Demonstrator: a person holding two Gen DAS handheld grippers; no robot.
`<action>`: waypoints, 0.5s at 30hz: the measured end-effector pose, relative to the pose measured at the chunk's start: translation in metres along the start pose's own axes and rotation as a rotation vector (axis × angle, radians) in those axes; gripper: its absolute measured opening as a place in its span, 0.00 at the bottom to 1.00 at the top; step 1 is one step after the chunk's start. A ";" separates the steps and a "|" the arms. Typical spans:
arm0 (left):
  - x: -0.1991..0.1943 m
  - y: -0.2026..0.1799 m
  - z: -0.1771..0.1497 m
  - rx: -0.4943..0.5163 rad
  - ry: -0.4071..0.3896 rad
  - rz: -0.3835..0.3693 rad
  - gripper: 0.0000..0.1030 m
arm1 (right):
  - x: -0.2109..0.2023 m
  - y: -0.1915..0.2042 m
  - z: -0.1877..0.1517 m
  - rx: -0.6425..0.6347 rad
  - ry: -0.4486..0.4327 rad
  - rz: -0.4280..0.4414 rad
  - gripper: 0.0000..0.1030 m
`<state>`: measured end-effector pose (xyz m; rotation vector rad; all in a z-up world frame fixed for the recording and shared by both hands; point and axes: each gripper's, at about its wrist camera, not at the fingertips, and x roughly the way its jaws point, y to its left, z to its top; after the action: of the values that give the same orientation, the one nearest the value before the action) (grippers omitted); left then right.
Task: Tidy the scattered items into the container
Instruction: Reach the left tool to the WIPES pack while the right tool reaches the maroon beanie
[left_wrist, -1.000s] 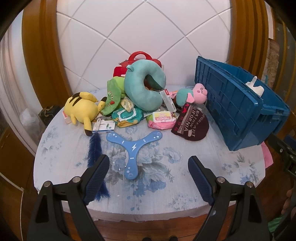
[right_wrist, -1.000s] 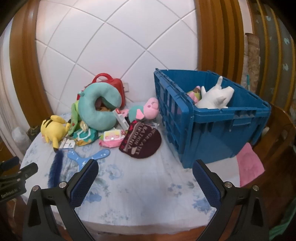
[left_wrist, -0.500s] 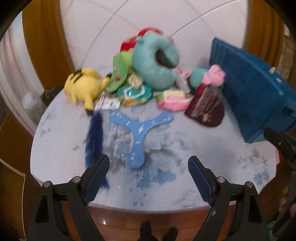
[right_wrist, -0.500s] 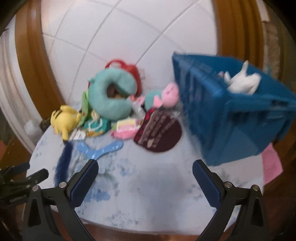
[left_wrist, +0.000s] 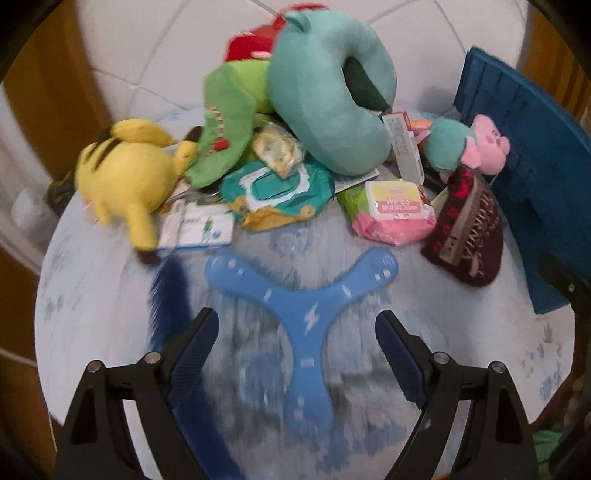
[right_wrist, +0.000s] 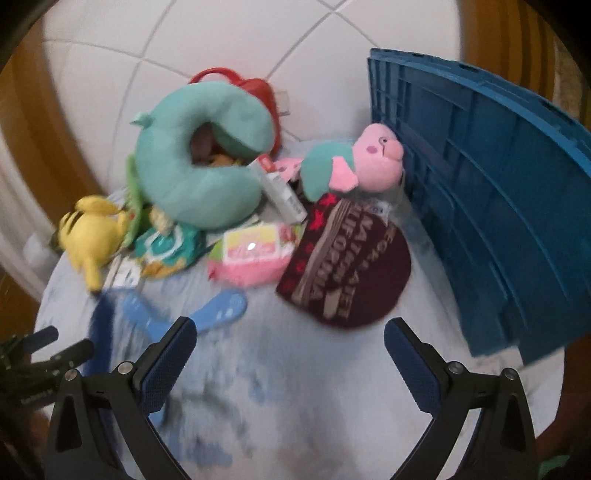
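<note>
My left gripper (left_wrist: 297, 352) is open above the light blue three-armed boomerang (left_wrist: 301, 306), whose long arm lies between the fingers without touching them. A dark blue feather (left_wrist: 168, 295) lies left of it. My right gripper (right_wrist: 290, 356) is open and empty over bare cloth, just short of the maroon beanie (right_wrist: 345, 271). Behind lie a yellow plush (left_wrist: 125, 177), a teal neck pillow (left_wrist: 325, 107), a teal wipes pack (left_wrist: 277, 190), a pink wipes pack (left_wrist: 395, 214) and a pink pig plush (right_wrist: 354, 162). The blue crate (right_wrist: 480, 206) stands at the right.
The round table (right_wrist: 314, 424) has a pale floral cloth and stands against a white tiled wall. A red bag (right_wrist: 258, 90) and green plush (left_wrist: 225, 122) sit at the back of the pile. The left gripper's tip (right_wrist: 48, 354) shows at the right wrist view's left edge.
Both grippers have dropped and moved in toward the pile, so the items look larger. The boomerang now lies between the left fingers. Neither gripper's opening has changed.
</note>
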<state>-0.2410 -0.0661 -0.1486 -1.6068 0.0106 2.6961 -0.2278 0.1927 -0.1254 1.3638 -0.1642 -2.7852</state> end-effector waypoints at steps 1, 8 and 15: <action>0.008 -0.003 0.006 0.011 0.007 -0.001 0.85 | 0.009 -0.002 0.003 0.010 0.013 -0.021 1.00; 0.077 -0.037 0.049 0.083 0.061 -0.026 0.85 | 0.072 -0.032 0.021 0.104 0.109 -0.119 1.00; 0.138 -0.077 0.075 0.114 0.100 -0.044 0.85 | 0.133 -0.063 0.042 0.139 0.162 -0.137 1.00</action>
<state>-0.3717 0.0117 -0.2346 -1.6851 0.1251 2.5304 -0.3419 0.2479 -0.2114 1.6873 -0.2737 -2.8008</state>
